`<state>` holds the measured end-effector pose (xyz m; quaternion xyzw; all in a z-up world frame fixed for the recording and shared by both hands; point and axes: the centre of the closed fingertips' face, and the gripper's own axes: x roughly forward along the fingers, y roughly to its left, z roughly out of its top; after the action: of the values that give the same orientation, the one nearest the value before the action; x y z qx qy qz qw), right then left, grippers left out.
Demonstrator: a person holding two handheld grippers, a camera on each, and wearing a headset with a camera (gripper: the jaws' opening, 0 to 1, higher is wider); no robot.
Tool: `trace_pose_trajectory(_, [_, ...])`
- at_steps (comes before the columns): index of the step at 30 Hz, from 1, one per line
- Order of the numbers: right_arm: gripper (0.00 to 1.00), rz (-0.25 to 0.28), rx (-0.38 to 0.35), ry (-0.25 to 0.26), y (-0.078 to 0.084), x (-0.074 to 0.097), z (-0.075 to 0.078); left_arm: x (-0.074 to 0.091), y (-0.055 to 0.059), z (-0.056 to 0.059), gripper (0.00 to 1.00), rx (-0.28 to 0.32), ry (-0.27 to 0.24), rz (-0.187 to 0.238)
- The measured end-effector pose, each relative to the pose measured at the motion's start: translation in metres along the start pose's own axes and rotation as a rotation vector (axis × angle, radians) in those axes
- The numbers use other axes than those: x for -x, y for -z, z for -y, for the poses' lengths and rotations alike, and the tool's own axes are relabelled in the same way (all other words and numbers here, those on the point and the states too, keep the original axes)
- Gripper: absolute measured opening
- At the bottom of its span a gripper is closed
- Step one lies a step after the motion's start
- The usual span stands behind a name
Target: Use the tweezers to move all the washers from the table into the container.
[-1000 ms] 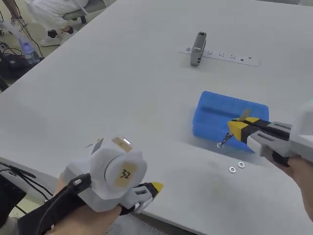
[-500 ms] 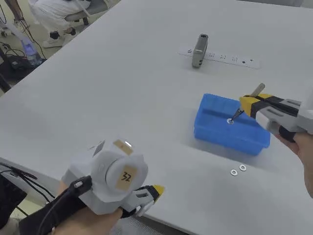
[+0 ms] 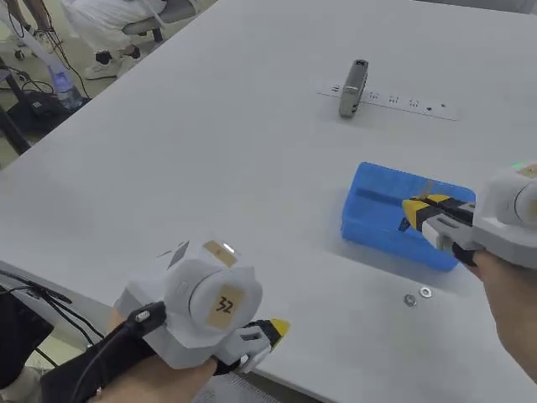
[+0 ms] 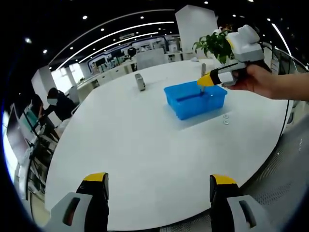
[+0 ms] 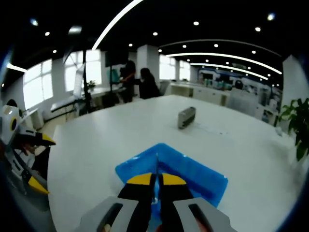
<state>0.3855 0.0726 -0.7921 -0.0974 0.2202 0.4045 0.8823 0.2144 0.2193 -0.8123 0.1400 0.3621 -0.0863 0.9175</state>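
Note:
A blue container [image 3: 377, 220] sits on the white table [image 3: 210, 151] at the right. My right gripper [image 3: 417, 206] hovers over its right part, shut on thin metal tweezers [image 5: 156, 166] that point down into the container [image 5: 198, 176]. Whether the tweezers hold a washer cannot be told. Two small washers [image 3: 418, 295] lie on the table just in front of the container, also seen as the washers [image 4: 225, 118] in the left gripper view. My left gripper [image 3: 273, 332] rests at the table's near edge, open [image 4: 159, 186] and with nothing in it.
A white power strip [image 3: 403, 102] lies at the back with a grey block [image 3: 354, 86] standing on it. Beyond the table's left edge are a seated person [image 3: 109, 21], a water bottle [image 3: 63, 82] and cables. The table's near edge runs just under my left gripper.
My right gripper lifted the tweezers from the table in front of the container to above it, then sank lower over its right part. The left gripper stayed put; the head camera shifted.

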Motion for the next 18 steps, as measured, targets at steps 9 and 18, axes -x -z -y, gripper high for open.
trace_pose_trajectory(9, [0.02,0.002,-0.029,-0.011,0.001,-0.003,0.001,0.000,0.000,0.000,0.88,-0.001,0.001,-0.002])
trace_pose_trajectory(18, [0.02,0.066,-0.014,0.017,-0.021,0.021,0.005,0.000,0.001,-0.001,0.88,0.001,-0.003,-0.003])
